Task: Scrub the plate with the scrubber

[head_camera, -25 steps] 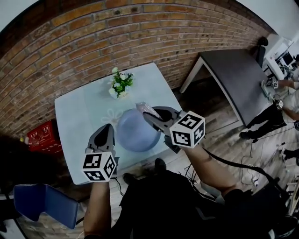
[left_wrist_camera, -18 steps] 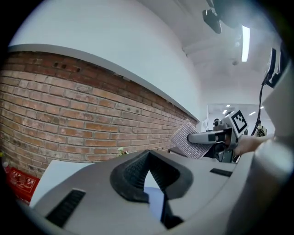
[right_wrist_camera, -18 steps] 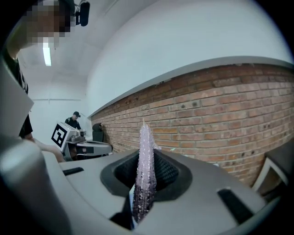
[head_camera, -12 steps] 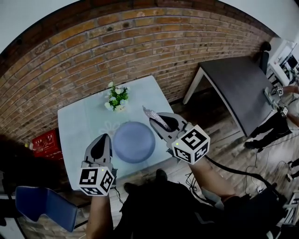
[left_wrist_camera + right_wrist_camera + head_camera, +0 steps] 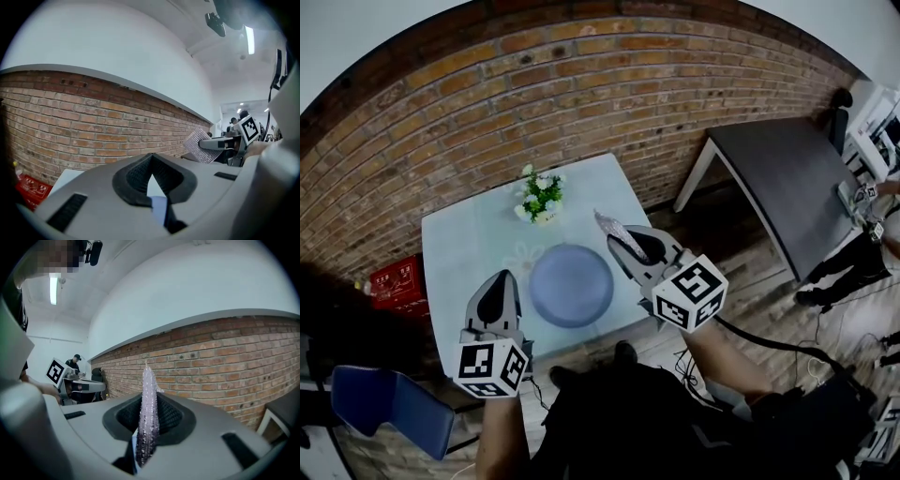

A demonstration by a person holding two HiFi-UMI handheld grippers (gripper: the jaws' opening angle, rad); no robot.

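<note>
A round blue plate (image 5: pixel 572 284) lies flat on the pale blue table (image 5: pixel 469 244), near its front edge. My right gripper (image 5: pixel 617 236) hangs above the table to the right of the plate, shut on a silvery mesh scrubber (image 5: pixel 608 226) that sticks out past its tips. In the right gripper view the scrubber (image 5: pixel 147 413) stands edge-on between the jaws. My left gripper (image 5: pixel 499 284) hovers left of the plate, jaws together and empty (image 5: pixel 150 159). From the left gripper view the scrubber (image 5: pixel 201 146) shows flat-on, held up in the air.
A small white pot of flowers (image 5: pixel 541 197) stands at the table's back edge by the brick wall (image 5: pixel 581 84). A dark table (image 5: pixel 787 178) is to the right, a red crate (image 5: pixel 394 279) and a blue chair (image 5: pixel 384 403) to the left. A person (image 5: pixel 853 253) stands far right.
The right gripper with the scrubber has drifted right, from over the plate's far rim to beside the plate. The left gripper has pulled back a little toward me.
</note>
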